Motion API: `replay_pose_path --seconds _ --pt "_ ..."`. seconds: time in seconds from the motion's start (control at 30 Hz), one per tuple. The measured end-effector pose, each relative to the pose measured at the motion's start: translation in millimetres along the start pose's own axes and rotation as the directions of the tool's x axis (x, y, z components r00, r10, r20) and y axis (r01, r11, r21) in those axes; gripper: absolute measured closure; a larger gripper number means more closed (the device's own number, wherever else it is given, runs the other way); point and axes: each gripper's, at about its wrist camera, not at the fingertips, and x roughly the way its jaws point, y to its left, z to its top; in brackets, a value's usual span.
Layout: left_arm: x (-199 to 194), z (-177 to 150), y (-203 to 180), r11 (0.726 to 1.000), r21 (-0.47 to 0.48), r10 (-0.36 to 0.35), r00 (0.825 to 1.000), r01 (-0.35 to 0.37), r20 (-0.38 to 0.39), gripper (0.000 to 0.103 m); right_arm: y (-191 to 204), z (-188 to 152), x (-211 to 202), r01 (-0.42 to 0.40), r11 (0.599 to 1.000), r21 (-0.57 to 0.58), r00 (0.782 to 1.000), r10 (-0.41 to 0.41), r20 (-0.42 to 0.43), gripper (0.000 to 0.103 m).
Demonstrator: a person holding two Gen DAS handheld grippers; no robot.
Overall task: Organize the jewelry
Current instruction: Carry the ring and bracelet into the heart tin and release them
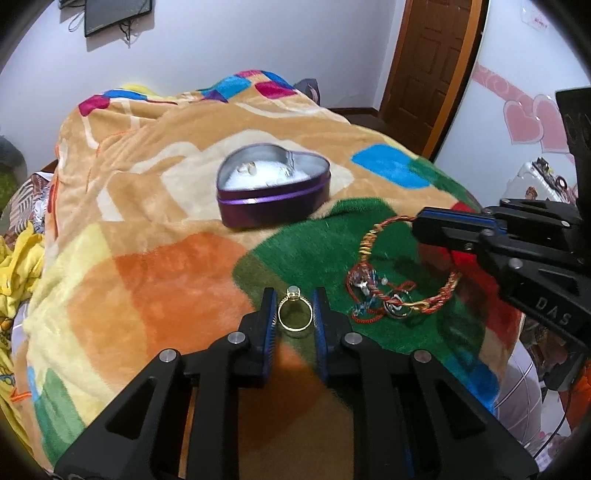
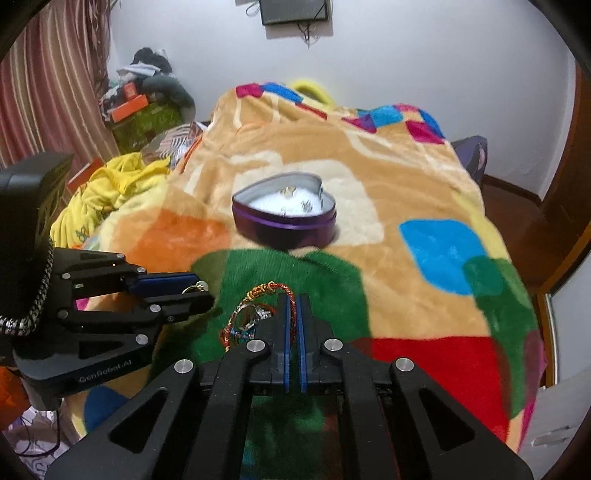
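Bare blanket between left gripper and heart-shaped tin; tangled bracelets and right gripper crowd the right.

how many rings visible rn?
At least 3: gold ring between the left gripper jaws, and two or more in the heart tin. The bracelet tangle may hide others.

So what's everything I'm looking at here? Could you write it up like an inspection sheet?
Surface: patchwork fleece blanket over a bed.
Job's things: open purple heart-shaped tin with small pieces inside; gold ring; braided red-gold bracelet; tangle of cords and charms.
Clutter: yellow cloth, boxes by the curtain.
Grippers: left gripper pinches the ring; right gripper is shut on the bracelet.
Cables: wires dangling under a wall screen.
Surroundings: wooden door, heart stickers.
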Motion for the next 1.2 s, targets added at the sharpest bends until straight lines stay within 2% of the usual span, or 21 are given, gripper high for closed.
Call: replay_pose_path --seconds 0.3,0.7,1.2 --pt "-27.0 11.4 5.7 1.000 -0.005 0.015 0.997 -0.015 0.074 0.085 -0.1 11.1 -22.0 0.029 0.999 0.020 0.997 -0.030 0.071 0.100" --pt "-50.2 36.3 12.6 1.000 -0.010 0.029 0.985 -0.028 0.171 0.085 3.5 31.8 -33.4 0.040 0.998 0.042 0.988 -0.045 0.146 0.100" --pt "-44.5 70.6 30.4 0.999 -0.028 0.047 0.971 -0.042 0.235 0.085 2.5 66.9 -19.9 0.037 0.999 0.036 0.977 -0.044 0.211 0.100"
